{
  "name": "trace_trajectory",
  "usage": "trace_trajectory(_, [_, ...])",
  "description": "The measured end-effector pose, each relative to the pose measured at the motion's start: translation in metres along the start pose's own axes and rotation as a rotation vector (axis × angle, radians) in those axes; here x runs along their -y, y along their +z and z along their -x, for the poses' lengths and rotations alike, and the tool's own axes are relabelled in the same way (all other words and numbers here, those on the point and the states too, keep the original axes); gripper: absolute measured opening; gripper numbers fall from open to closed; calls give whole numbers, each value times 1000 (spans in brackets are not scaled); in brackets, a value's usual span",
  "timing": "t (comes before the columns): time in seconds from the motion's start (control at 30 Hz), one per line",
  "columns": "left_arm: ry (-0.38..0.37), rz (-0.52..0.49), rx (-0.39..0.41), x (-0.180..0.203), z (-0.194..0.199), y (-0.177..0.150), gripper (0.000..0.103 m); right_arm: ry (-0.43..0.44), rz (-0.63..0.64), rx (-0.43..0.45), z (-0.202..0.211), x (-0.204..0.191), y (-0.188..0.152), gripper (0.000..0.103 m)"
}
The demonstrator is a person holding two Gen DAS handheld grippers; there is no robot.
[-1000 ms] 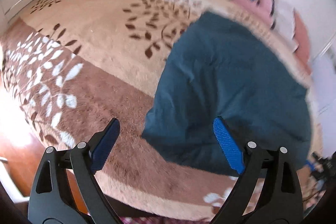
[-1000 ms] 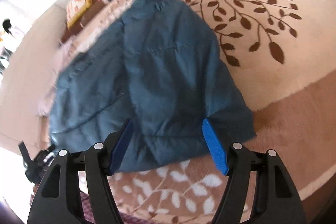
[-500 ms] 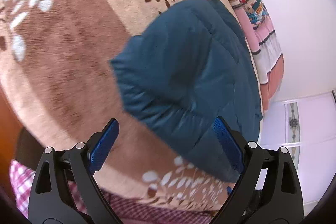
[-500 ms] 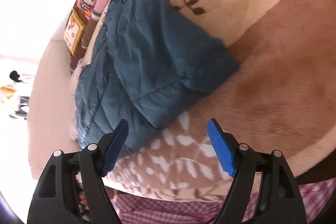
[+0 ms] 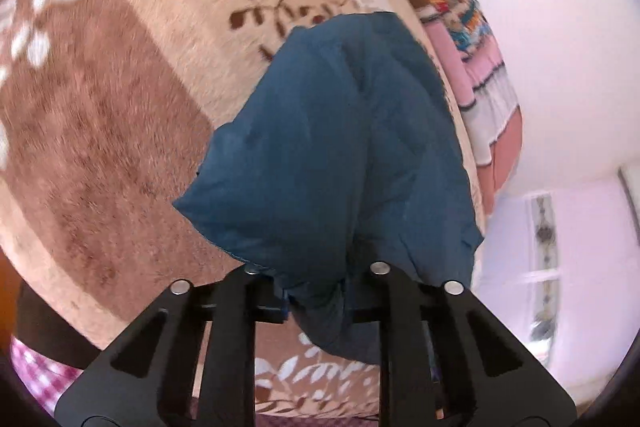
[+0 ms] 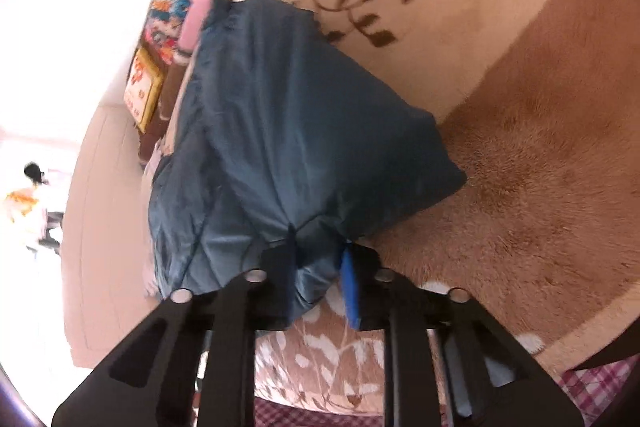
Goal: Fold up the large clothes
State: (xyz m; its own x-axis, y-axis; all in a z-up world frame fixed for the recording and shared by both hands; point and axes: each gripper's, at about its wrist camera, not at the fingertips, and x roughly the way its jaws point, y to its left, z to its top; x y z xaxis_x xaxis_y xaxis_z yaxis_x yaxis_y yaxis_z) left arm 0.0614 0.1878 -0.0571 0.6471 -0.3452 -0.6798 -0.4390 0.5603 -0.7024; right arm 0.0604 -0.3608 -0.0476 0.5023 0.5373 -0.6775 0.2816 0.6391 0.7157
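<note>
A dark blue padded jacket (image 5: 340, 155) lies on a fluffy brown and beige blanket with a leaf pattern (image 5: 100, 115). In the left wrist view my left gripper (image 5: 314, 291) is closing on the jacket's near edge, and bunched blue fabric fills the gap between its jaws. In the right wrist view the same jacket (image 6: 288, 131) stretches away from my right gripper (image 6: 316, 279), whose jaws are also closing and pinch a gathered fold of the near hem. One blue pad (image 6: 352, 291) shows beside the fold.
Colourful folded blankets and cushions (image 5: 460, 11) are stacked along the far side by the white wall. The leaf-patterned blanket (image 6: 540, 187) spreads wide around the jacket. Pink checked cloth (image 5: 36, 371) shows at the near edge.
Both grippers went from wide open above the jacket to closed on its near edge. Both dropped lower and rolled, so the jacket now looms larger and nearer.
</note>
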Motion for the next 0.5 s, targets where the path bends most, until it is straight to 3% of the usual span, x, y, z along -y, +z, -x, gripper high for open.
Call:
trace_trajectory(0.1, [25, -100, 31, 9, 23, -9, 14, -7, 18, -20, 12, -5, -11, 14])
trace_trajectory(0.2, [15, -116, 15, -2, 45, -18, 14, -21, 50, -44, 24, -5, -26, 14])
trace_trajectory(0.5, [27, -40, -37, -50, 48, -41, 16, -152, 140, -102, 15, -4, -47, 18])
